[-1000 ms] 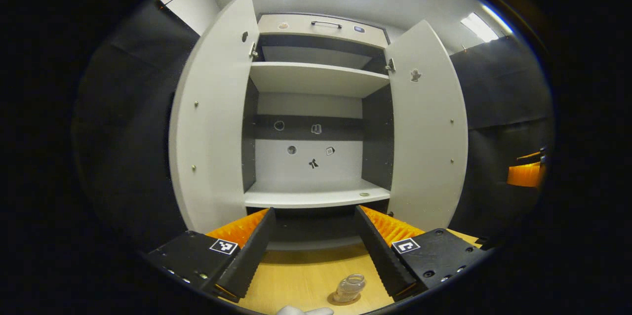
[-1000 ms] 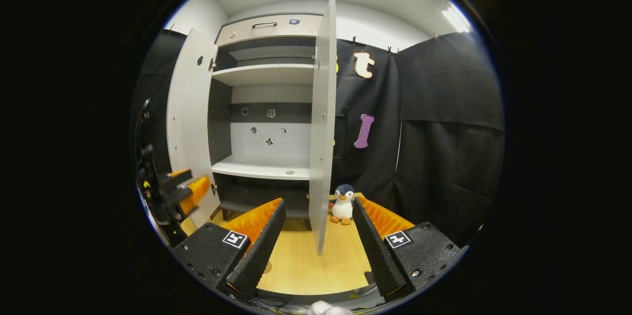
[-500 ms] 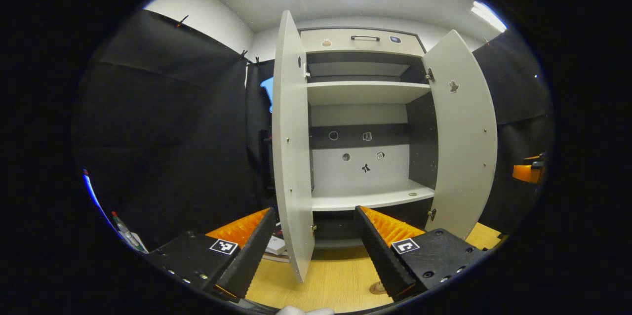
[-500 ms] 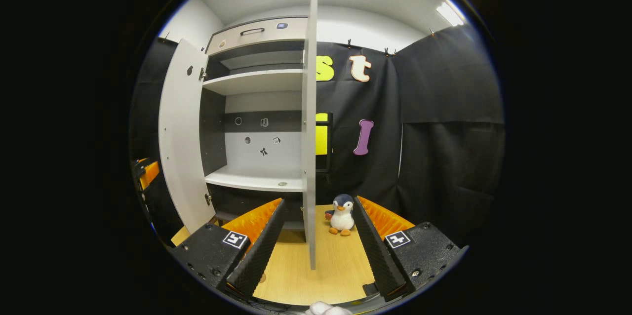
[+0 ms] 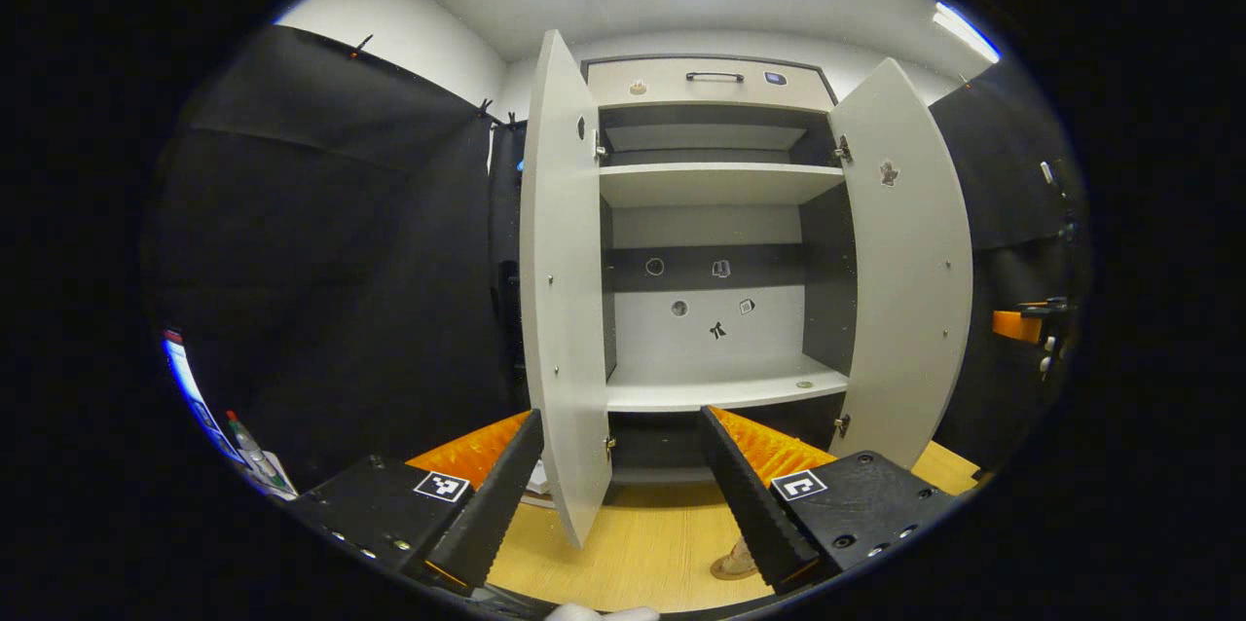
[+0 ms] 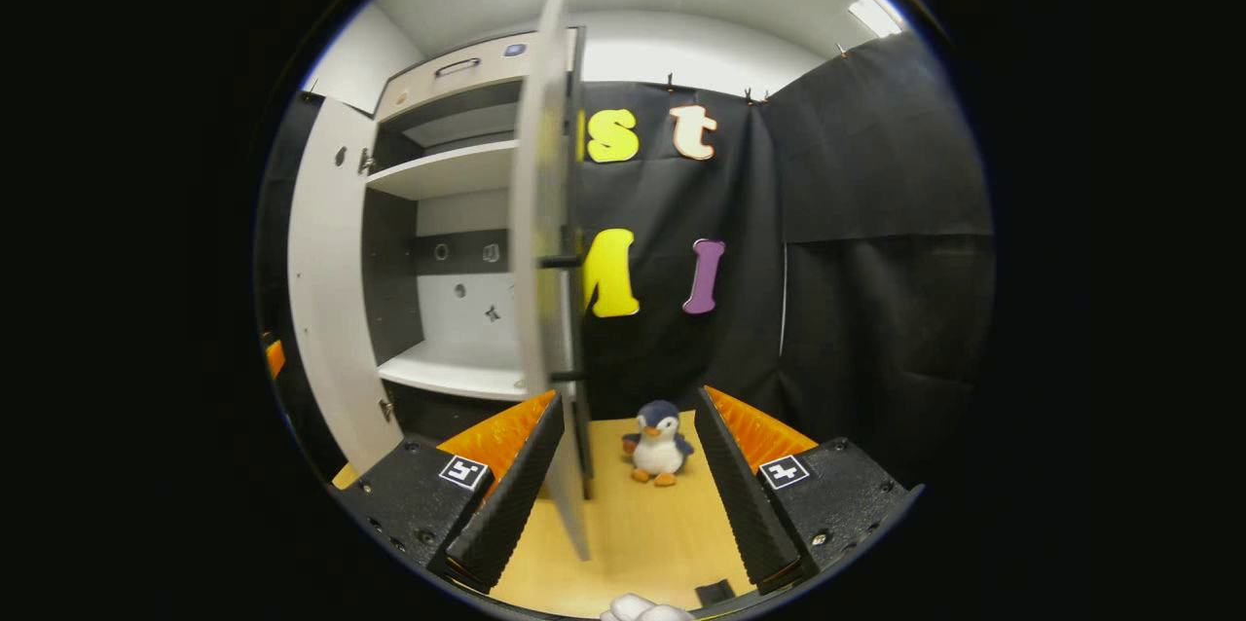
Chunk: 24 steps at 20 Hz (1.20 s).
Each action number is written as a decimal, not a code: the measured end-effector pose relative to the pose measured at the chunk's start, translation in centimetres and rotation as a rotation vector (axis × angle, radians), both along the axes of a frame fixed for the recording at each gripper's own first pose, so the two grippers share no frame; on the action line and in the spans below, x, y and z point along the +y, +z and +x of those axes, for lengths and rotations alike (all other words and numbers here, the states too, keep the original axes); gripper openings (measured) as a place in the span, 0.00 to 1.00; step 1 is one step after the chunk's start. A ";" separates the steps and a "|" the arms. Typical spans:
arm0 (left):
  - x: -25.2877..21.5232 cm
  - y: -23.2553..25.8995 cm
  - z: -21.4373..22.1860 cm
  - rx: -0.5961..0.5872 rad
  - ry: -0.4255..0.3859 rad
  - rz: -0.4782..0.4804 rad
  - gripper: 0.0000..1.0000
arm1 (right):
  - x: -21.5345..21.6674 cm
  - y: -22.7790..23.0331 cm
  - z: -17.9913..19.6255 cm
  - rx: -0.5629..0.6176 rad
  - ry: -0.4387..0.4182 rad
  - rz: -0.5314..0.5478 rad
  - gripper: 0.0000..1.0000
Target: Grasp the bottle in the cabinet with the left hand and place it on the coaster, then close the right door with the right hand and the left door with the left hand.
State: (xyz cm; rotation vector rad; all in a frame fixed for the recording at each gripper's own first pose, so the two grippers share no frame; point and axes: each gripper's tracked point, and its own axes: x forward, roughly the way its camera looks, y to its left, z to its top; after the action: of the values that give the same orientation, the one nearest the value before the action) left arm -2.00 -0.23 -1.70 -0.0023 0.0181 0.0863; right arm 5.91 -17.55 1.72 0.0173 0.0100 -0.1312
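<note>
I'm looking down my left claw [image 5: 615, 485] and its two black fingers are spread wide with nothing between the pads, pointed at the grey cabinet [image 5: 715, 241] with both doors swung open. The left door [image 5: 560, 310] stands edge-on just ahead of the left finger, its lower corner hanging over the wooden worktop [image 5: 642, 553], and the right door [image 5: 910, 271] is angled out on the far side. Inside, the lower shelf [image 5: 720, 392] carries only a small round mark near its right end, and the upper shelf [image 5: 720, 181] sits above it. Down by my right finger I catch a tan sliver of the coaster [image 5: 732, 565] on the worktop; the finger covers what stands on it, so I cannot tell the bottle's place from here. Off at the right edge, the other claw's orange body [image 5: 1017, 324] shows. Over to my right claw [image 6: 623, 475]: fingers spread apart here too, gripping nothing, and the right door [image 6: 545, 241] rises nearly edge-on just ahead of the left finger, with two dark hinge brackets on its outer face. A plush penguin [image 6: 658, 442] stands upright on the worktop between the fingers, in front of the black cloth wall [image 6: 857, 241].
</note>
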 end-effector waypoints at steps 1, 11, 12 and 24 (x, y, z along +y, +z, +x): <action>-0.5 0.1 0.0 0.001 0.002 -0.003 0.96 | -0.8 0.7 0.9 -0.009 0.003 0.000 0.83; -4.5 1.0 0.4 0.010 0.066 0.013 0.96 | -0.1 4.0 7.5 -0.045 0.230 -0.008 0.83; -4.9 1.1 0.3 0.012 0.074 0.016 0.96 | 0.1 3.9 7.7 -0.036 0.254 -0.013 0.83; -8.5 2.8 0.6 0.017 0.121 0.037 0.97 | 2.7 3.9 8.3 0.024 0.480 -0.026 0.81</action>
State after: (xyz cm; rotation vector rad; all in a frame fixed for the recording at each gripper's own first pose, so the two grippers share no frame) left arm -1.44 -8.69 1.13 0.0345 0.0331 0.2073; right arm 14.17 -14.88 5.61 -0.0134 0.0357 0.3489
